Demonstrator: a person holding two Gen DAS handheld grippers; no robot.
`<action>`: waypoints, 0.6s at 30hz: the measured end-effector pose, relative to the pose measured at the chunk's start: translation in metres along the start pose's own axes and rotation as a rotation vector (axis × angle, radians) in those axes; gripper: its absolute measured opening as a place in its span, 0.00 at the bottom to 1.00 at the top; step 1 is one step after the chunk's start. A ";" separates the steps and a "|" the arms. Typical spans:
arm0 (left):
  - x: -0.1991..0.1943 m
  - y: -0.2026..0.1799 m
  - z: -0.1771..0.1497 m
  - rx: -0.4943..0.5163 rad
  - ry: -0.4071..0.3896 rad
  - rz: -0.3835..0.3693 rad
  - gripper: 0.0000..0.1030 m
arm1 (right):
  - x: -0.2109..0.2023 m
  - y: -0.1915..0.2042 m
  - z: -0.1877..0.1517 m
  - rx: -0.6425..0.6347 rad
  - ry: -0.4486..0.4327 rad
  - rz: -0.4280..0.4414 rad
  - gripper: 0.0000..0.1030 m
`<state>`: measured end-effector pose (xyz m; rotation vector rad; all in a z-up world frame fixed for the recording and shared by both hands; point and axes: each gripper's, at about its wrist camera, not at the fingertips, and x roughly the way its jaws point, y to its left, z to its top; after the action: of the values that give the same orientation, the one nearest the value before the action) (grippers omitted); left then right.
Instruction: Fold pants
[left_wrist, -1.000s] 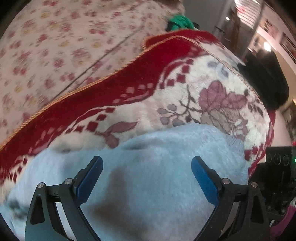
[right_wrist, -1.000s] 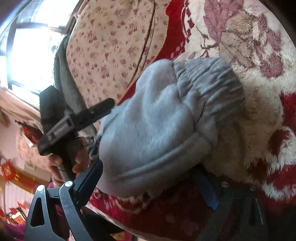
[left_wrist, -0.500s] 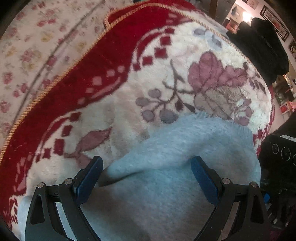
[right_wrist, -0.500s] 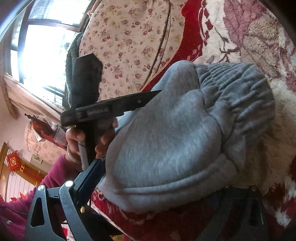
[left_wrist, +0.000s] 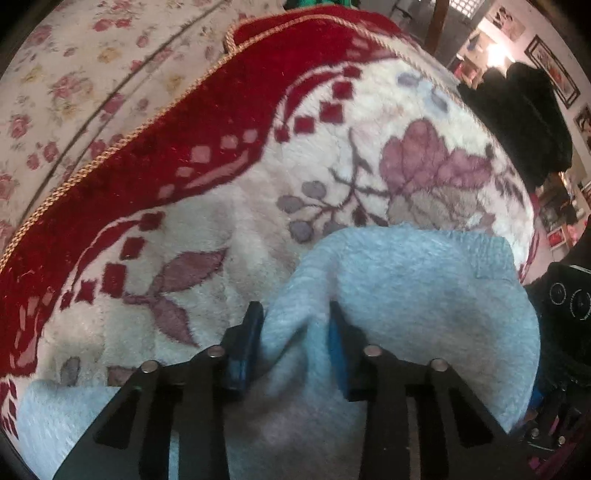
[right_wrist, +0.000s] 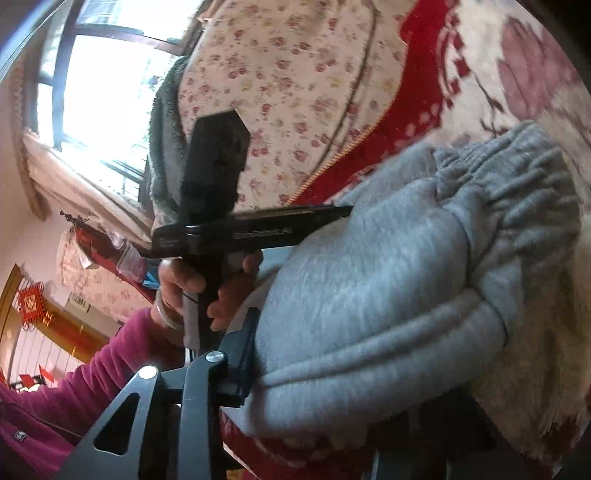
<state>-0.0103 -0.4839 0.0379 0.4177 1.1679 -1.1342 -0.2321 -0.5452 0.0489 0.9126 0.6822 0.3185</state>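
Note:
Grey fleece pants (left_wrist: 413, 295) lie bunched on a red and cream flowered blanket (left_wrist: 229, 236). My left gripper (left_wrist: 295, 343) is closing, and its blue pads (left_wrist: 247, 343) pinch a raised fold of the pants. In the right wrist view the pants (right_wrist: 388, 295) show their gathered waistband (right_wrist: 517, 192). My right gripper (right_wrist: 306, 354) is closing on the folded edge. Its left pad (right_wrist: 245, 350) presses the cloth, while the other finger is hidden under the fabric. The left gripper (right_wrist: 343, 212) reaches onto the pants from the left, held by a hand (right_wrist: 192, 288).
A floral cushion (left_wrist: 74, 81) backs the blanket. A black garment (left_wrist: 517, 122) hangs at the right, and a dark device (left_wrist: 569, 302) sits past the blanket's edge. A bright window (right_wrist: 110, 92) and a magenta sleeve (right_wrist: 74, 398) fill the left of the right wrist view.
Both grippers went from wide open to narrowed on the pants cloth. The left gripper came closer over the pants' end, gathering a fold. In the right wrist view the other hand moved up and right.

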 end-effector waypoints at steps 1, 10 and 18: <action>-0.006 -0.002 -0.002 0.003 -0.015 0.006 0.30 | 0.000 0.006 0.002 -0.018 -0.004 -0.002 0.36; -0.098 0.005 -0.009 -0.031 -0.214 0.030 0.26 | -0.002 0.083 0.029 -0.222 -0.030 0.030 0.33; -0.207 0.040 -0.054 -0.131 -0.411 0.115 0.22 | 0.033 0.182 0.041 -0.458 -0.002 0.076 0.33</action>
<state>0.0051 -0.3263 0.1876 0.1383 0.8398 -0.9798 -0.1750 -0.4463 0.2006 0.5022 0.5415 0.5171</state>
